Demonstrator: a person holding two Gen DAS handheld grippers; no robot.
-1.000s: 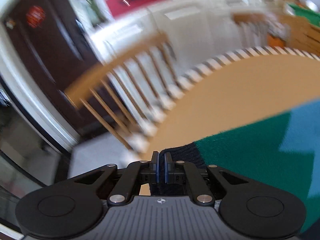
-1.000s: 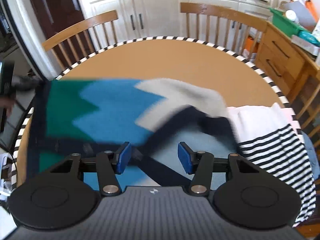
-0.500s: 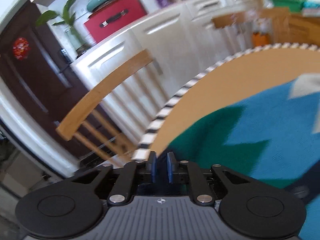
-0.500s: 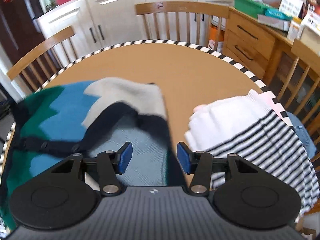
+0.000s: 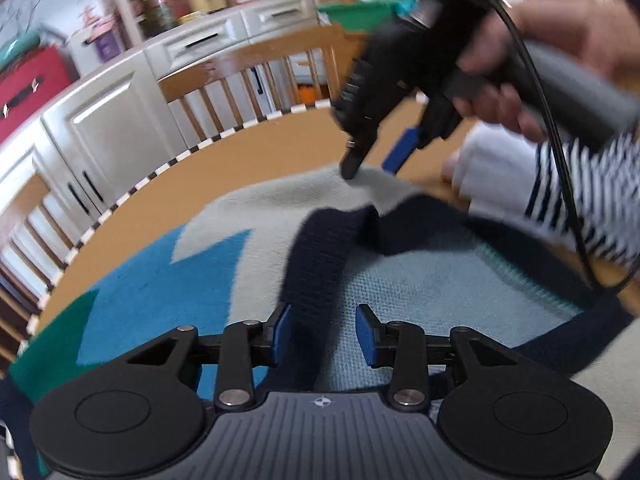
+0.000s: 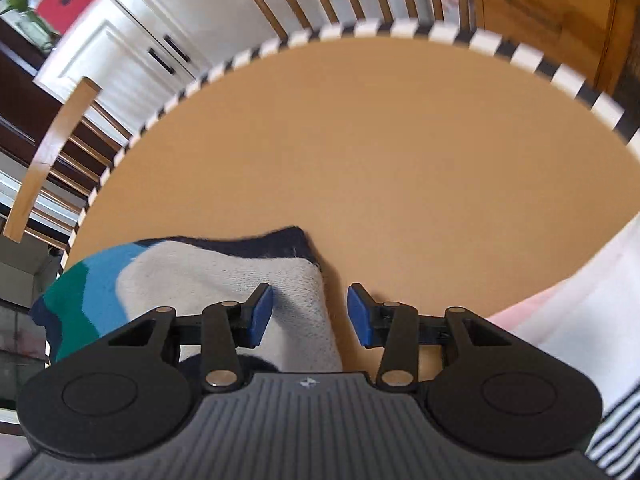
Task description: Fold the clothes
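A knitted cardigan [image 5: 248, 216] with green, blue and pale grey zigzags and navy trim lies on the round table. My left gripper [image 5: 323, 334] is open, its pads on either side of the navy band [image 5: 320, 260] without pinching it. My right gripper [image 5: 376, 160] shows in the left wrist view, held by a hand, open, its tips at the cardigan's far grey edge. In the right wrist view my right gripper [image 6: 310, 314] is open over the cardigan's grey corner [image 6: 224, 276] with its navy hem.
A white garment with navy stripes [image 5: 592, 200] lies on the table's right side; it also shows in the right wrist view [image 6: 580, 320]. The tan table top [image 6: 380, 152] has a black-and-white striped rim. Wooden chairs [image 5: 256, 76] and white cabinets stand behind.
My left gripper has opened and let go of the cardigan's navy edge, and swung right. My right gripper has moved forward and down to the cardigan's far grey corner.
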